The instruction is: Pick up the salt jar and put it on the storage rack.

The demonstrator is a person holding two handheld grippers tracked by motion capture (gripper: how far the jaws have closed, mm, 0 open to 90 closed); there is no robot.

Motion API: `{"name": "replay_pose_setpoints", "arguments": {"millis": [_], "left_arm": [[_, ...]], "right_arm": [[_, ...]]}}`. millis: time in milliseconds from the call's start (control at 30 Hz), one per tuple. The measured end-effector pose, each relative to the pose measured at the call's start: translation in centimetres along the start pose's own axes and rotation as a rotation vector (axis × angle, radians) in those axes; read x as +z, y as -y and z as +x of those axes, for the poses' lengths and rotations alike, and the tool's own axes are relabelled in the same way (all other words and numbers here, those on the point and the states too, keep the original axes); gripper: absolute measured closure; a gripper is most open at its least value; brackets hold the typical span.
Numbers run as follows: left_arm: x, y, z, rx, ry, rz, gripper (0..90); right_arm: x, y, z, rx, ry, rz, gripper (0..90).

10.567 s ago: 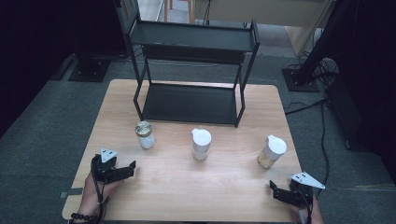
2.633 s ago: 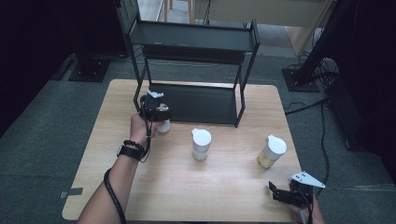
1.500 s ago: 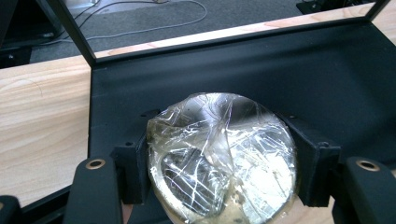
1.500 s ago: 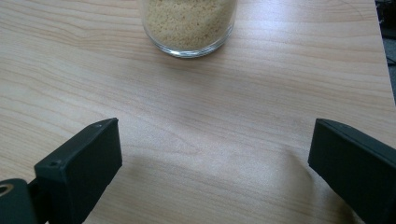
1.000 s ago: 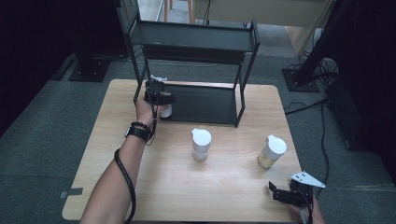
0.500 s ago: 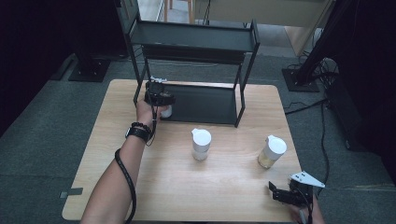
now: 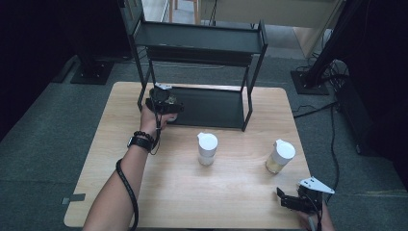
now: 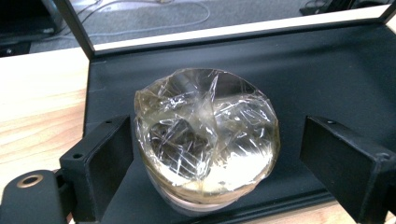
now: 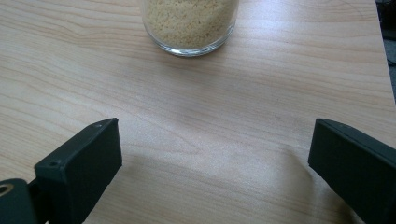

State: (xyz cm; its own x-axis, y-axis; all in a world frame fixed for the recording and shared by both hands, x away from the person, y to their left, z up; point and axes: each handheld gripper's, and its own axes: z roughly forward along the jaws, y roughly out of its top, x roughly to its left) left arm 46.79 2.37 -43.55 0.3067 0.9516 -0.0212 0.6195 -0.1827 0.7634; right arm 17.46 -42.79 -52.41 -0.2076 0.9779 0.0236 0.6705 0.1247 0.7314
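The left tongs [image 8: 205,154] have just been opening. Their jaws now stand well apart on either side of the jar [image 8: 205,140]; the left jaw is just beside the glass, the right jaw clear of it, and neither presses. The jar, topped with crinkled plastic film, stands on the lower shelf [image 8: 327,74] of the black rack [image 7: 202,43], near that shelf's front left corner. A moment earlier the jaws were clamped on this jar at the same spot, and some seconds before that the jar stood on the desk [image 7: 120,120] near its left edge. The release indicates that the placement of this jar is complete; withdrawal of the left tongs [image 7: 163,100] is judged to be the remaining step.

The right tongs [image 9: 210,177] rest at the front right corner of the desk, jaws wide and empty. A grain jar [image 9: 190,25] stands ahead of them, apart. A white-lidded jar [image 7: 207,148] stands mid-desk.
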Motion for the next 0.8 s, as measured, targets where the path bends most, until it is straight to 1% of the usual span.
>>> {"name": "replay_pose_setpoints", "arguments": {"millis": [167,200,233,333,400,500,600,733,800], "left_arm": [[-0.1,1.1,0.2,0.001,0.001,-0.027,10.3],[0.0,1.3,0.3,-0.002,0.015,-0.026,7.6],[0.0,1.5,0.4,0.002,0.031,-0.02,0.7],[0.1,2.3,0.3,0.006,0.023,-0.013,0.5],[0.1,2.7,0.3,0.005,0.028,-0.011,0.1],[0.0,3.3,0.3,0.0,0.027,-0.022,0.1],[0.0,3.9,0.3,-0.005,0.034,-0.033,0.1],[0.3,4.8,0.3,0.001,0.043,-0.022,0.2],[0.5,5.3,0.3,0.004,0.031,-0.018,0.2]], "right_arm": [[0.0,0.0,0.0,-0.003,0.0,0.0,2.5],[0.0,0.0,0.0,-0.003,0.0,0.0,2.4],[0.0,0.0,0.0,-0.005,0.0,0.001,2.4],[0.0,0.0,0.0,-0.006,0.0,0.001,2.4],[0.0,0.0,0.0,-0.006,0.0,0.001,2.4],[0.0,0.0,0.0,-0.005,0.0,0.002,2.4],[0.0,0.0,0.0,-0.005,0.001,0.001,2.4],[0.0,0.0,0.0,-0.005,0.002,0.001,2.5],[0.0,0.0,0.0,-0.006,0.002,0.001,2.4]]}}
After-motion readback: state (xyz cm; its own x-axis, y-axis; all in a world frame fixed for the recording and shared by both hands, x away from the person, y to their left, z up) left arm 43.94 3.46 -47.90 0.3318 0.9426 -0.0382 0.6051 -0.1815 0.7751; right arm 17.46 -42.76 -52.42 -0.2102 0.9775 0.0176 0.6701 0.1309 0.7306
